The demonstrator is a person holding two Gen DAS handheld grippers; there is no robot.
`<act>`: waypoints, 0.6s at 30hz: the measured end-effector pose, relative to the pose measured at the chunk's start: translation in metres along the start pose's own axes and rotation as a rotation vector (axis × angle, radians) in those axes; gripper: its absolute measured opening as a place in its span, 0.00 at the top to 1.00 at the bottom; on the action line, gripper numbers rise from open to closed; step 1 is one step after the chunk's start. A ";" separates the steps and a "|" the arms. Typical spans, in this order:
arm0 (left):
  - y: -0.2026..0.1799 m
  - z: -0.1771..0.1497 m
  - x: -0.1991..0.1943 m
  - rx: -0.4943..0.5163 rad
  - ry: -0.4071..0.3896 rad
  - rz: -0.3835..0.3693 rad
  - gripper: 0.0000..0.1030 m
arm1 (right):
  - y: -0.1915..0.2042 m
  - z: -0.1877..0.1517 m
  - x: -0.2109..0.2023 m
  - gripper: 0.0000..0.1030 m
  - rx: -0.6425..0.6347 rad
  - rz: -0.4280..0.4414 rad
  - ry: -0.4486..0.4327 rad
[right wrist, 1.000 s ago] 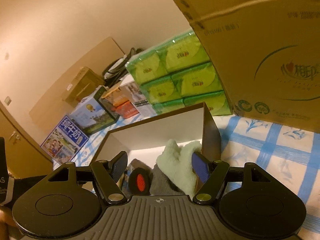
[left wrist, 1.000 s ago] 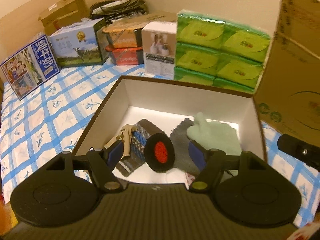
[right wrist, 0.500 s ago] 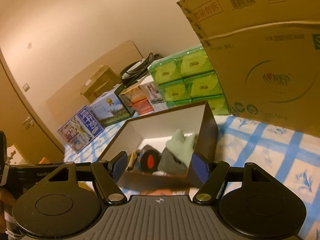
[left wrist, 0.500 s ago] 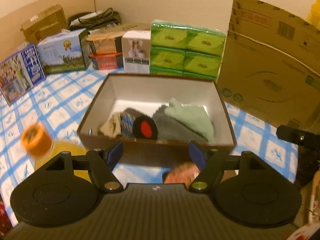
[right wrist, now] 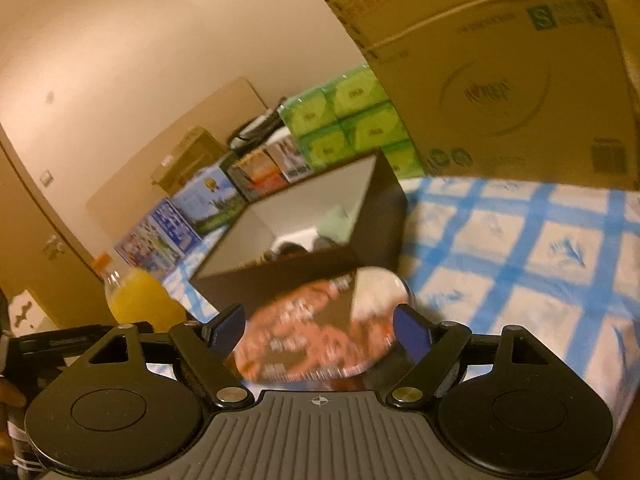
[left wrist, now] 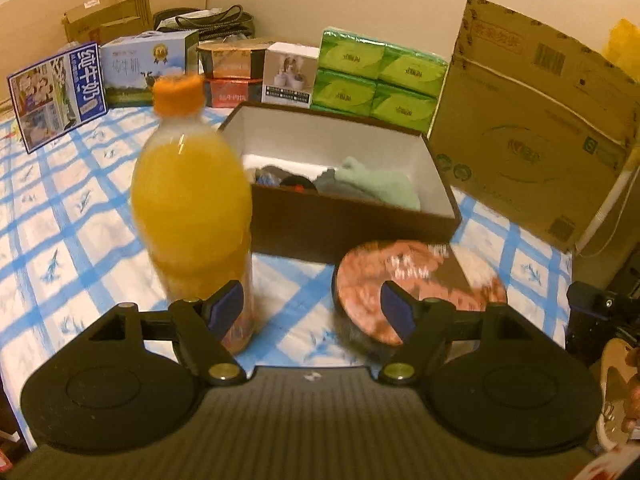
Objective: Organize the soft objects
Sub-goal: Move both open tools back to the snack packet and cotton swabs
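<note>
A dark brown box (left wrist: 352, 220) with a white inside stands on the blue-checked cloth. It holds soft things: a pale green glove (left wrist: 376, 184), a grey cloth (left wrist: 332, 180) and a black piece with a red spot (left wrist: 296, 184). The box also shows in the right wrist view (right wrist: 320, 240). My left gripper (left wrist: 312, 312) is open and empty, in front of the box. My right gripper (right wrist: 318, 330) is open and empty, low over a round food bowl (right wrist: 316, 332).
An orange juice bottle (left wrist: 188, 188) stands close at the left front, by my left finger. The round food bowl (left wrist: 416, 280) lies in front of the box. Green tissue packs (left wrist: 376, 80), a large cardboard box (left wrist: 532, 132) and milk cartons (left wrist: 148, 68) line the back.
Both grippers have pulled back and away from the box. The juice bottle and the round bowl have come into view in front of it. Both grippers stay open.
</note>
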State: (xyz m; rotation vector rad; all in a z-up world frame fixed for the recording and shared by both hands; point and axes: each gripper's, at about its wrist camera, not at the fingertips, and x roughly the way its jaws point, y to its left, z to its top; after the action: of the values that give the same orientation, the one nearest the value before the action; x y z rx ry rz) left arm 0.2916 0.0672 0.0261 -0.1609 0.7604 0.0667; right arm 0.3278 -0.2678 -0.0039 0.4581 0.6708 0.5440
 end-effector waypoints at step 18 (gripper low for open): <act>0.001 -0.091 -0.015 0.043 0.034 -0.002 0.29 | 0.015 -0.086 -0.029 0.21 -0.094 -0.099 0.067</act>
State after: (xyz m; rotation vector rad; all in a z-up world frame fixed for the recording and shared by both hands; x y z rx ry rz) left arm 0.2185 0.0524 -0.0285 -0.1223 0.7945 0.0455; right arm 0.2450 -0.2549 -0.0415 0.3177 0.7247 0.4965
